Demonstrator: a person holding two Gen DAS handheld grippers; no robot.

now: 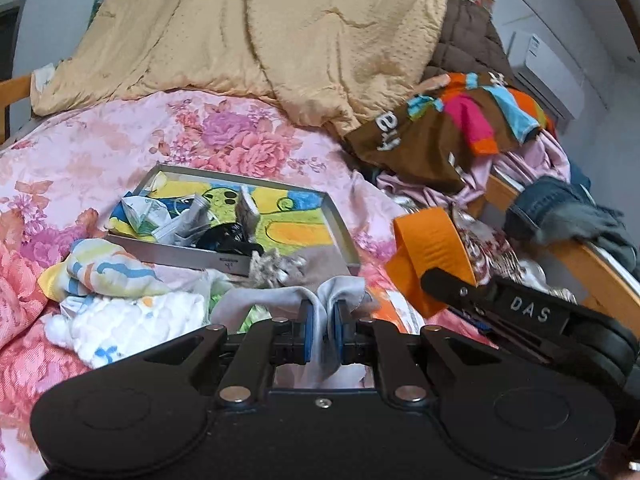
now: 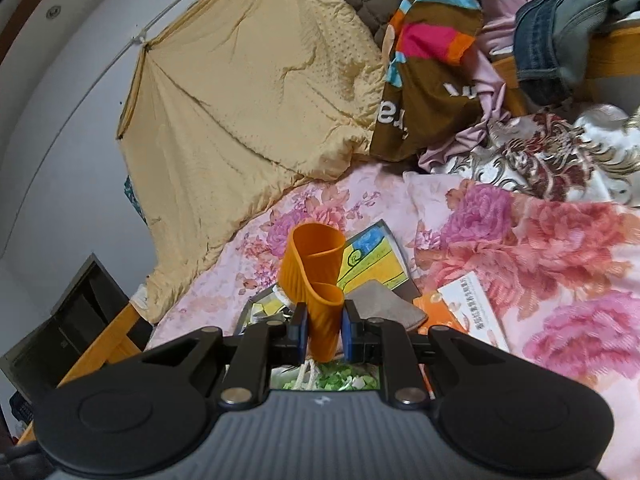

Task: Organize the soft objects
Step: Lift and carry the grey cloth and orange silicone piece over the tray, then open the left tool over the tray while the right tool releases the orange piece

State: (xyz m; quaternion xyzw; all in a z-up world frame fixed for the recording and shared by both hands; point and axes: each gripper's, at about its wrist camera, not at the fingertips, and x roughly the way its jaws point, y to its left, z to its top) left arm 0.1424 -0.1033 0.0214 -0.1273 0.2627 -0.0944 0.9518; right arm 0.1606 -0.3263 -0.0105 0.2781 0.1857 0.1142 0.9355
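- Grey cloth [image 1: 320,312] sits pinched between the blue pads [image 1: 306,330] of the left gripper [image 1: 322,330], whose jaws are clenched on a fold of it; the cloth runs down through the narrow gap toward the camera and spreads to both sides beyond the fingertips.
- Beyond that cloth, an orange ribbed piece [image 2: 316,280], soft and curled into a loose loop, is clamped at its lower end by the right gripper [image 2: 323,334]; the looped part stands up and past the fingertips.
- From the left wrist view the same orange piece [image 1: 432,248] sticks out of the right gripper [image 1: 436,280], which reaches in from the right, close beside the left one.
- Just ahead of the grey cloth lies a shallow metal tray [image 1: 340,216] with a bright cartoon print on its floor, holding crumpled packets and small dark bits at its left end.
- Left of the left gripper, a pile of white and pastel cloths [image 1: 120,300] rests on the pink floral bedspread [image 1: 180,136].
- A booklet with an orange and white cover [image 2: 472,304] lies on the bedspread right of the tray.
- Farther back, a tan quilt [image 1: 248,32] is heaped up, with a brown striped garment [image 1: 440,128] and denim [image 1: 560,208] piled to its right.
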